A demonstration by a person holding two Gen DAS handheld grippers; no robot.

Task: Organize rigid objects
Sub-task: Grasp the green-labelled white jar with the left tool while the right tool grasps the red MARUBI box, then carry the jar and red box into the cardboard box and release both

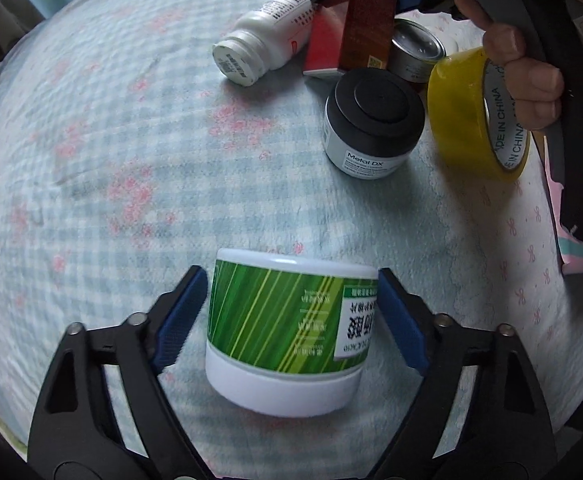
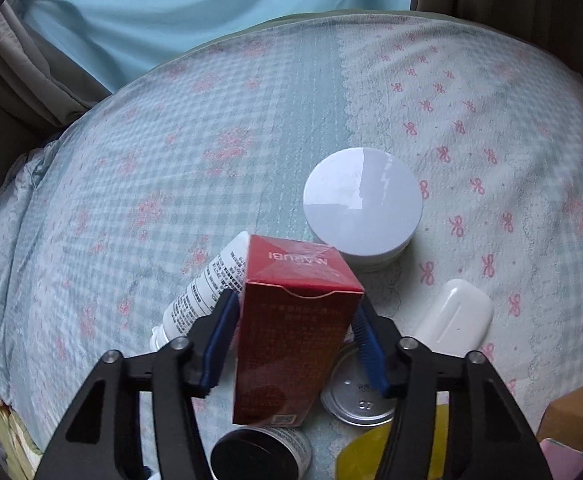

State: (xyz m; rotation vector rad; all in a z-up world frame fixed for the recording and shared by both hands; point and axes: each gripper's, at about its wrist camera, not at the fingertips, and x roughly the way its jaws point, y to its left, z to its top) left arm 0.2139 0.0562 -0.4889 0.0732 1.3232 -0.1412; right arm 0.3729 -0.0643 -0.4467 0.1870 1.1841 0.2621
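Observation:
My left gripper (image 1: pixel 291 312) is shut on a green-labelled white jar (image 1: pixel 287 332), held upside down with its lid toward me, low over the bedspread. My right gripper (image 2: pixel 297 332) is shut on a red carton (image 2: pixel 295 328) and holds it above a cluster of items; it also shows in the left wrist view (image 1: pixel 367 20). In that cluster are a lying white bottle (image 1: pixel 263 44), a black-lidded Metal DX jar (image 1: pixel 371 120), a metal tin (image 1: pixel 415 52) and a yellow tape roll (image 1: pixel 475 112).
A checked and bow-print bedspread (image 2: pixel 171 160) covers the surface. A white round-lidded jar (image 2: pixel 363 208) and a white oblong case (image 2: pixel 451 316) lie to the right of the carton. A cardboard box (image 2: pixel 575 416) sits at the right edge.

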